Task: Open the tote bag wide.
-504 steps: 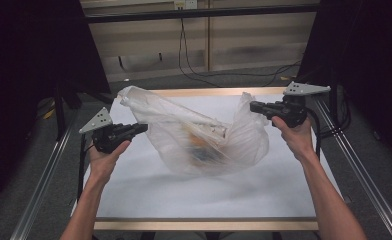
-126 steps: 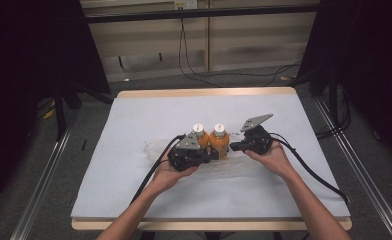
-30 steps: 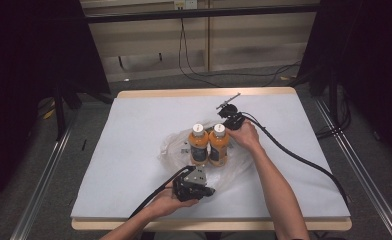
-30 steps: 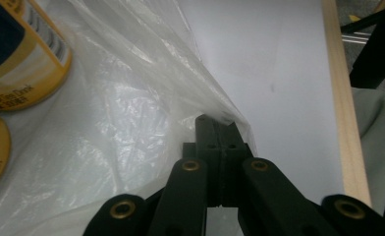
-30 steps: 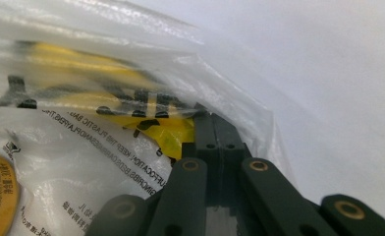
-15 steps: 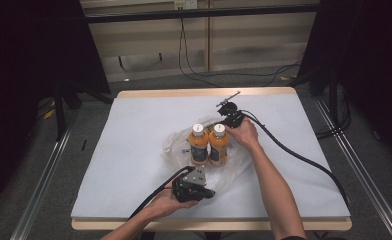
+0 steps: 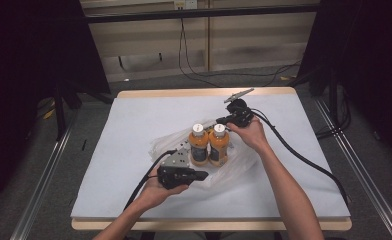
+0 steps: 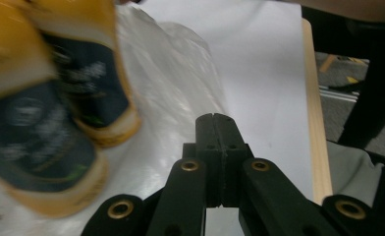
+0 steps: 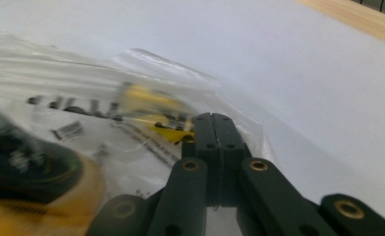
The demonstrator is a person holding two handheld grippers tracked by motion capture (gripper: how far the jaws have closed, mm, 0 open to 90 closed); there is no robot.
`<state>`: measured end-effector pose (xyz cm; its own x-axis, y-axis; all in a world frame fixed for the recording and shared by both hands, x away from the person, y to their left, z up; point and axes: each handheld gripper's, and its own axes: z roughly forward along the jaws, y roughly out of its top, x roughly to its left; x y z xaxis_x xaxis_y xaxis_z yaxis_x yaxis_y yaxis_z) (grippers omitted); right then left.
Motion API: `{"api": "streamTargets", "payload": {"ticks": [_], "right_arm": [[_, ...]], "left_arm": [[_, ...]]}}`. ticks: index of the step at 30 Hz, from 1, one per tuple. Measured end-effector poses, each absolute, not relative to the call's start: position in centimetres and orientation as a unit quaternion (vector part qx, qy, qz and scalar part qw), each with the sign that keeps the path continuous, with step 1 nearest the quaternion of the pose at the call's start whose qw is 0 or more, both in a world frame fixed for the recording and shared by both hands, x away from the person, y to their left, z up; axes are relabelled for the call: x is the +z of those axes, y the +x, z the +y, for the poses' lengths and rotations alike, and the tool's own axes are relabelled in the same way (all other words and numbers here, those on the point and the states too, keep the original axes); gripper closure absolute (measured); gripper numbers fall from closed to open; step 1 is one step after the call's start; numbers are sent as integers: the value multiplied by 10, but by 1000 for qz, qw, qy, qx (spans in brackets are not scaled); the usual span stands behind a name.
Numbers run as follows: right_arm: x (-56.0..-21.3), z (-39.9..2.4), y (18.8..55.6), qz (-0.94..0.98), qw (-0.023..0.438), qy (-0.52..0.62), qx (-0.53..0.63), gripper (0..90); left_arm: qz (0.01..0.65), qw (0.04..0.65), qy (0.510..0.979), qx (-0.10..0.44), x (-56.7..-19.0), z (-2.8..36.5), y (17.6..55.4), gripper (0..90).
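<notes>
Two orange bottles with white caps and dark labels [image 7: 199, 145] [image 7: 219, 142] stand side by side on a crumpled clear plastic bag [image 7: 160, 145] in the middle of the white table. My left gripper [image 7: 204, 175] is in front of them, tips pointing right, jaws shut. In the left gripper view its tips [image 8: 214, 118] hover over the bag [image 8: 171, 83], with the bottles [image 8: 90, 88] blurred at the left. My right gripper [image 7: 219, 120] sits just behind the right bottle, jaws shut. Its tips [image 9: 212, 117] lie at the bag's printed film [image 9: 82, 113]. I cannot see film pinched in either one.
The white table top [image 7: 134, 115] has a wooden edge [image 7: 194, 93] at the back. Black cables trail from both grippers, one across the right side [image 7: 304, 157]. Metal rails run along both sides of the table on the floor.
Both hands have risen a little. The left gripper has drawn closer to the bottles' front; the right stays behind them. The bottles have not moved.
</notes>
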<state>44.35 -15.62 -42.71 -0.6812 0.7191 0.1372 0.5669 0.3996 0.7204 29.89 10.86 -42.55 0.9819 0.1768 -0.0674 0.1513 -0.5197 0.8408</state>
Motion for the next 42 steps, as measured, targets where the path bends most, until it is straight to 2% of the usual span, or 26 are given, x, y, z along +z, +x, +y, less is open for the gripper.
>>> {"api": "streamTargets", "payload": {"ticks": [6, 9, 15, 20, 25, 36, 42], "right_arm": [[-421, -167, 418, 838, 100, 366, 392, 900], [-422, -176, 406, 842, 108, 364, 384, 900], [-415, -191, 379, 838, 109, 354, 402, 900], [-415, -190, 355, 847, 109, 344, 390, 900], [-432, -186, 331, 855, 98, 339, 379, 900], [-471, -188, 322, 870, 73, 349, 341, 900], [-474, -189, 314, 876, 85, 340, 331, 900]], "left_arm": [[131, 490, 861, 39, -409, 130, 317, 900], [163, 484, 856, 78, -403, 142, 333, 900], [194, 460, 861, 101, -394, 145, 367, 900], [226, 441, 864, 86, -407, 142, 390, 900], [241, 402, 881, 68, -429, 131, 404, 900], [273, 323, 905, 40, -469, 102, 425, 900], [298, 332, 893, 53, -474, 99, 434, 900]]}}
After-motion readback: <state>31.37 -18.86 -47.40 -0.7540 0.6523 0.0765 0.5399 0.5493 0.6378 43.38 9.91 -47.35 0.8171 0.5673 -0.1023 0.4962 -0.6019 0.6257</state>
